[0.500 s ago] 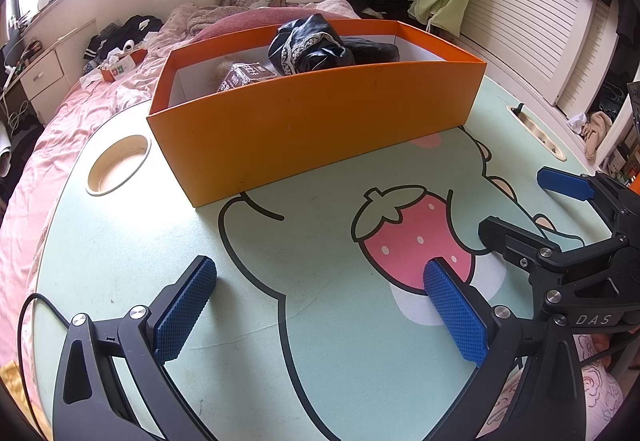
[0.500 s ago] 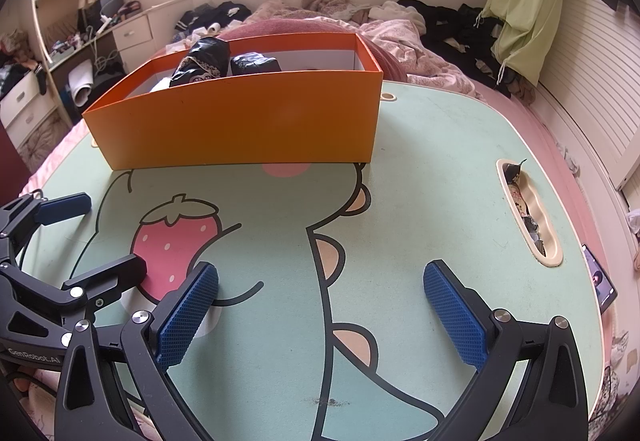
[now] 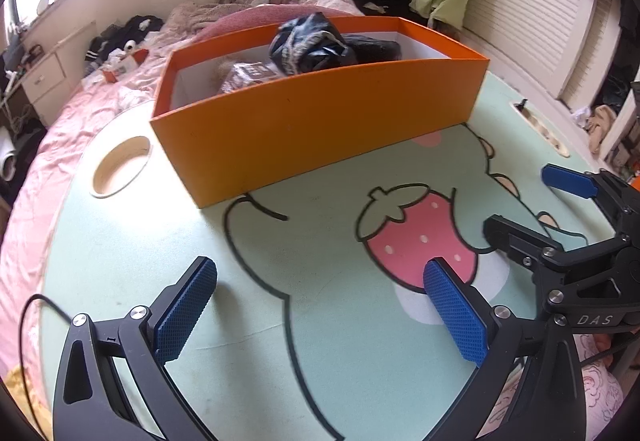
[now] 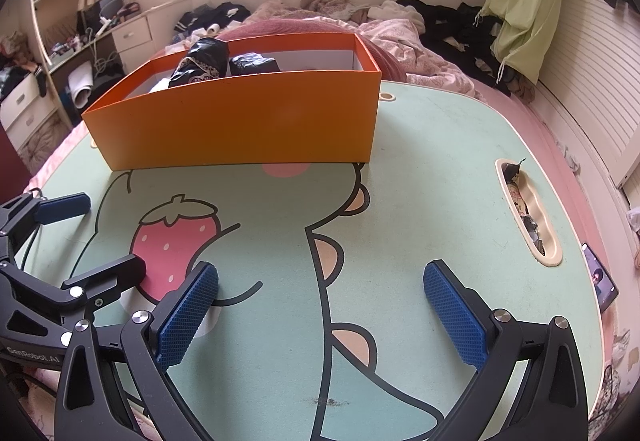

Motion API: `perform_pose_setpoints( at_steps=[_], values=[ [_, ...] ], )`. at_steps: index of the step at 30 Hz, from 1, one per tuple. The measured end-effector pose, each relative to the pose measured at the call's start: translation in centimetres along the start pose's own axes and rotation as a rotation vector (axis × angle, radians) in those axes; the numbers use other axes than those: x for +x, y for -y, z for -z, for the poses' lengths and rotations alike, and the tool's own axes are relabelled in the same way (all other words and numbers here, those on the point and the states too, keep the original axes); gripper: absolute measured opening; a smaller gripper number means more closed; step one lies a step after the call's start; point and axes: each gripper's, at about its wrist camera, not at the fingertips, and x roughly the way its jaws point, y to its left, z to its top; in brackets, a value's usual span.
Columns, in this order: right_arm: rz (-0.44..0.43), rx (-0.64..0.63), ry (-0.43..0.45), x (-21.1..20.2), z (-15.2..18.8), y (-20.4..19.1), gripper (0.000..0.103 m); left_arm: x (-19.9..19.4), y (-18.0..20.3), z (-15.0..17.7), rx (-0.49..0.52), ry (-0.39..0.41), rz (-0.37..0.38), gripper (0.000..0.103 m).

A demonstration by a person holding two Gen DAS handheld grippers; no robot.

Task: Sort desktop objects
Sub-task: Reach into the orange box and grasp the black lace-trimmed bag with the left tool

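Observation:
An orange box [image 3: 320, 129] [image 4: 240, 129] stands on the far half of the green cartoon-print table [image 3: 312, 321] [image 4: 420, 181]. Black bundled items [image 3: 308, 45] [image 4: 204, 57] and a dark packet [image 3: 248, 75] lie inside it. My left gripper [image 3: 320, 307] hangs open over the near table, nothing between its blue pads. My right gripper [image 4: 320, 315] is open too, empty, over the dinosaur print. Each gripper shows in the other's view: the right one [image 3: 536, 201] at the right edge, the left one [image 4: 104, 233] at the left edge.
The table has a round cup hole [image 3: 120, 165] at its left and a long slot [image 4: 528, 217] with scraps at its right. A phone [image 4: 600, 281] lies at the right rim. A cluttered pink bed [image 4: 400, 37] and drawers [image 4: 132, 35] lie beyond.
The left wrist view has shifted so the orange box sits slightly further right and tilted; the right view is nearly unchanged. Both grippers stay open and empty.

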Motion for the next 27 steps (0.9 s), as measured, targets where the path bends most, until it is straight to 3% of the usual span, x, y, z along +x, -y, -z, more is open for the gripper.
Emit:
perform_pose_setpoints(
  at_steps=[2,6,8,11,13,18,21,23,27],
  values=[
    [0.001,0.000,0.000,0.0,0.2,0.2,0.103,-1.6,0.0,-0.7,0.006,0.066,-0.026,0.103],
    [0.000,0.000,0.000,0.0,0.1,0.1,0.103,-4.4,-1.8,-3.8,-0.072,0.160,0.109,0.103],
    [0.000,0.001,0.000,0.0,0.1,0.1,0.103,-4.6,-2.6,-6.4,-0.103,0.172,0.127,0.102],
    [0.000,0.001,0.000,0.1,0.0,0.0,0.103,-3.1,-3.0,-10.2,-0.121,0.149,0.076,0.093],
    [0.000,0.001,0.000,0.1,0.0,0.1,0.103,-1.5,-2.6,-12.1,-0.105,0.107,0.079,0.093],
    [0.000,0.001,0.001,0.3,-0.1,0.1,0.103,2.6,-0.4,-13.1,-0.049,0.009,0.065,0.081],
    [-0.001,0.002,0.001,0.3,-0.1,0.2,0.103,5.1,-0.6,-13.0,-0.063,-0.059,0.041,0.054],
    [-0.001,0.001,0.001,0.2,-0.1,0.2,0.103,5.3,-0.6,-12.7,-0.057,-0.038,0.043,0.046],
    [-0.002,0.002,0.001,0.0,-0.1,0.2,0.103,3.8,-0.9,-12.1,-0.067,-0.003,0.103,0.041]
  ],
)
